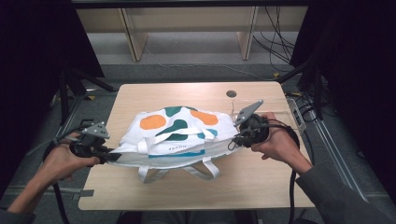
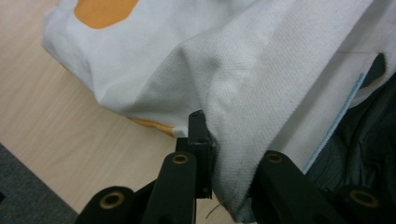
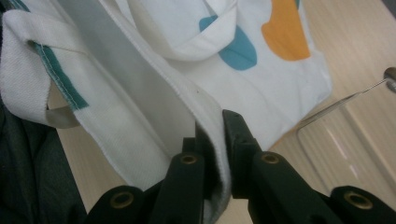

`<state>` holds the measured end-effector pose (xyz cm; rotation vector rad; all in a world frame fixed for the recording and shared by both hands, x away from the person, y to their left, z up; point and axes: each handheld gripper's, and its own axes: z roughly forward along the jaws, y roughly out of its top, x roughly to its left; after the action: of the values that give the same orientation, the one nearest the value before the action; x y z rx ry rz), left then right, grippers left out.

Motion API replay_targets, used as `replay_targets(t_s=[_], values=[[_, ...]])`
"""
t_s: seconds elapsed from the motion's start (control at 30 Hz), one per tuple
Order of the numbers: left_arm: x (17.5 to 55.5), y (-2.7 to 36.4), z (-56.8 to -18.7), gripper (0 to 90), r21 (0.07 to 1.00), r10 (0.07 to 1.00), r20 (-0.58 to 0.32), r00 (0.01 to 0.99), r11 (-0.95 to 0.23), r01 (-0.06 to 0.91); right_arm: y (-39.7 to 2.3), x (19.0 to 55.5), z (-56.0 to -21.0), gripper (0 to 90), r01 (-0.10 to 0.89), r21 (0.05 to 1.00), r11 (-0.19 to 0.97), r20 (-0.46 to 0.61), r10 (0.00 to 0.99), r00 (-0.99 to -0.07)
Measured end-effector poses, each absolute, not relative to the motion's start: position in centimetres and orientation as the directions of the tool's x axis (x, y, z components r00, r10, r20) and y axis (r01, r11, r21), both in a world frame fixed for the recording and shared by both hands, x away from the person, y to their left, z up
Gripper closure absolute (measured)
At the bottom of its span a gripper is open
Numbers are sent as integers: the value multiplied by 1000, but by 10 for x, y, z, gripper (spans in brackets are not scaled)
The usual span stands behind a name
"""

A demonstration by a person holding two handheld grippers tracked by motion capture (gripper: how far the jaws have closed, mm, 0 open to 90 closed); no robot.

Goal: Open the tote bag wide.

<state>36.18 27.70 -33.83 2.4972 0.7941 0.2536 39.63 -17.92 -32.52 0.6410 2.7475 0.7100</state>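
A: In the high view, what is being done with the tote bag [image 1: 175,135]?

B: The white canvas tote bag, printed with orange and teal shapes, is being held over the middle of the wooden table [image 1: 140,191]. Its near edge is being pinched at both ends, by the left gripper [image 1: 106,157] at one corner and the right gripper [image 1: 235,138] at the other. The far part is resting on the table, and the handles [image 1: 205,169] are hanging down towards the near side. A clear plastic tray [image 1: 293,116] is lying just beside the right hand.

A: Is the hold being confirmed in the left gripper view?

B: Yes. The jaws are being kept narrow on a fold of the bag's [image 2: 261,88] hem, with cloth pressed between them. For a clean lift, that bite is best kept deep, since the weave looks thick and could slip out of a shallow pinch.

A: And in the right gripper view?

B: The same is being shown: the jaws are clamped tight on the bag's [image 3: 154,93] stitched edge, with one handle [image 3: 205,32] looped beyond. The tray [image 3: 327,126] is lying close by, so the cloth should be kept off it. Both ends are best raised evenly, so that the edge is being held taut and level.
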Motion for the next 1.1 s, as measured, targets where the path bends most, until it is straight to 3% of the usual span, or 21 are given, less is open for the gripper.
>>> replay_targets(t_s=[0.37,0.6,1.1], values=[[377,276,-262,840,541,592,121,796,-712,447,-176,420,-235,866,299,504,810,-178,436,-882],[381,279,-225,850,550,617,150,772,-702,454,-173,425,-201,871,310,495,812,-186,448,-874],[381,281,-188,856,529,612,144,778,-712,462,-169,419,-174,873,263,469,843,-204,393,-897]])
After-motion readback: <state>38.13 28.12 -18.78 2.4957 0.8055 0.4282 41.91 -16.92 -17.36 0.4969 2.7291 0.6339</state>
